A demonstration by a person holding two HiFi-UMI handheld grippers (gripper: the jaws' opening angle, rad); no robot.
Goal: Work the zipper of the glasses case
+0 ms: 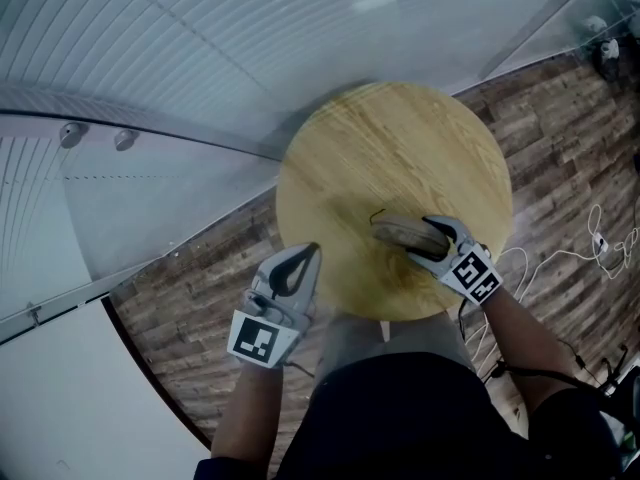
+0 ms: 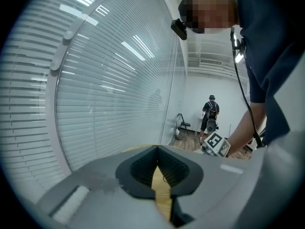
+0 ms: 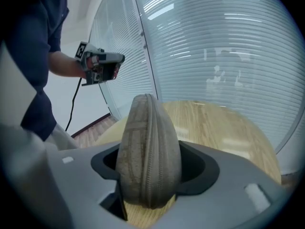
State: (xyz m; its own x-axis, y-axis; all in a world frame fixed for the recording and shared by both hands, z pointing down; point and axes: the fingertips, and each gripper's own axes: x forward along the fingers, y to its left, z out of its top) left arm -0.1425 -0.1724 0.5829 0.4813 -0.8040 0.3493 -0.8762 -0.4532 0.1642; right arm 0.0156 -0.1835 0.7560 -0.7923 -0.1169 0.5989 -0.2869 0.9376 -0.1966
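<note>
Head view: the case [image 1: 395, 231] lay on the round table [image 1: 400, 138], toward the near right part of the top, with a thin dark cord [image 1: 376, 215] curling from its left end, possibly the zip pull, though too small to confirm. The right gripper [image 1: 425, 238] was on the case from the near side. The left gripper [image 1: 312, 253] hung off the table's near left edge, well apart from the case. Left gripper view: its jaws stood fully together with nothing between them; only a strip of table top showed past the tips, and a bystander [image 2: 210, 113] stood far off in the room. Right gripper view: the jaws stood fairly wide, one on each flank of the case, which filled the gap and appeared clamped, set on edge with the zipper [image 3: 153, 175] running up its middle toward the camera. The teeth along that visible stretch looked closed; no slider could be seen in this view. Assessment: the case was secured, and that was all that was done. The pull had not been taken and no part of the zip was seen parted. Remaining: bring the left gripper across, take the pull and run the slider along the track.
</note>
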